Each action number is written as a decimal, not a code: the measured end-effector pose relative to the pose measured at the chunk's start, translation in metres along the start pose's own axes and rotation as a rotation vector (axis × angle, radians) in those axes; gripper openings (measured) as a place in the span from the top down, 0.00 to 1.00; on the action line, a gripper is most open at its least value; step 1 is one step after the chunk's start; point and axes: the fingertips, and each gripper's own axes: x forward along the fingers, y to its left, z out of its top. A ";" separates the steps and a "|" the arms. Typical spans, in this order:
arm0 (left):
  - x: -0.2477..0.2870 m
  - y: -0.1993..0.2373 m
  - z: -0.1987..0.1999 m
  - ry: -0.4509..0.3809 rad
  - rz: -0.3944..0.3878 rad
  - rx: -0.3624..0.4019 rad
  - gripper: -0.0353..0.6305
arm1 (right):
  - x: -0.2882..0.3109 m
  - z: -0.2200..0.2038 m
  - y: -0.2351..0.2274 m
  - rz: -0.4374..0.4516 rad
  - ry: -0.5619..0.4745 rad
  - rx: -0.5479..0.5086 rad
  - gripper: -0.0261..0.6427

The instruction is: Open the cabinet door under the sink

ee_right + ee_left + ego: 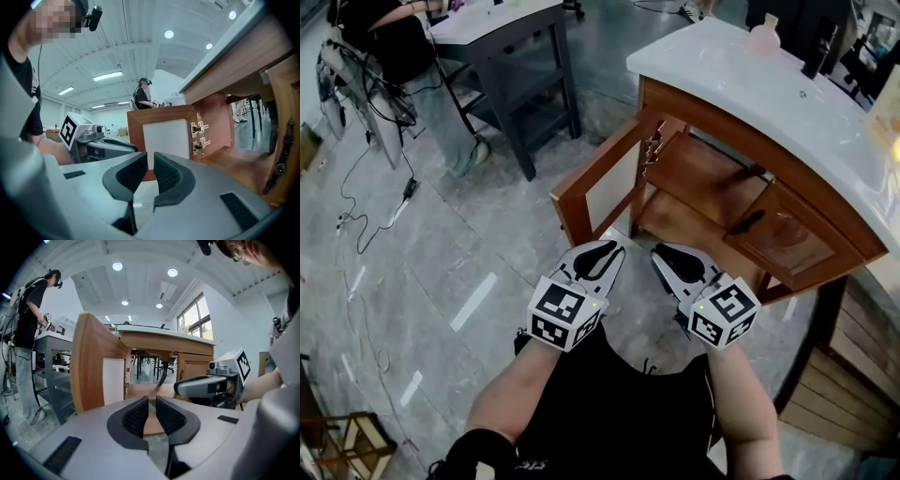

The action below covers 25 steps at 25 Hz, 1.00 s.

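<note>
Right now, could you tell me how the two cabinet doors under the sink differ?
The left door stands swung wide open; the right door sits shut in its frame. The left door shows a white panel; the right door shows a wood front with a dark handle. Both are brown wood.

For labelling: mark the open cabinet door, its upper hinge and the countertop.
open cabinet door [614, 186], head view, white panel.
upper hinge [197, 127], right gripper view, metal plate.
countertop [750, 84], head view, bare white surface.

The cabinet door [614, 187] stands left of the cabinet [703, 178], under the countertop [741, 84].
</note>
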 end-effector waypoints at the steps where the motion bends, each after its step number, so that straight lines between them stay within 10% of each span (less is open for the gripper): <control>1: 0.006 -0.005 0.003 -0.002 -0.010 0.002 0.86 | -0.007 0.000 -0.003 -0.014 -0.001 -0.002 0.87; 17: 0.123 -0.101 0.048 -0.049 -0.325 0.074 0.91 | -0.144 -0.009 -0.104 -0.532 -0.025 0.052 0.87; 25: 0.167 -0.094 0.030 0.003 -0.354 0.107 0.91 | -0.129 -0.034 -0.161 -0.675 -0.021 0.121 0.80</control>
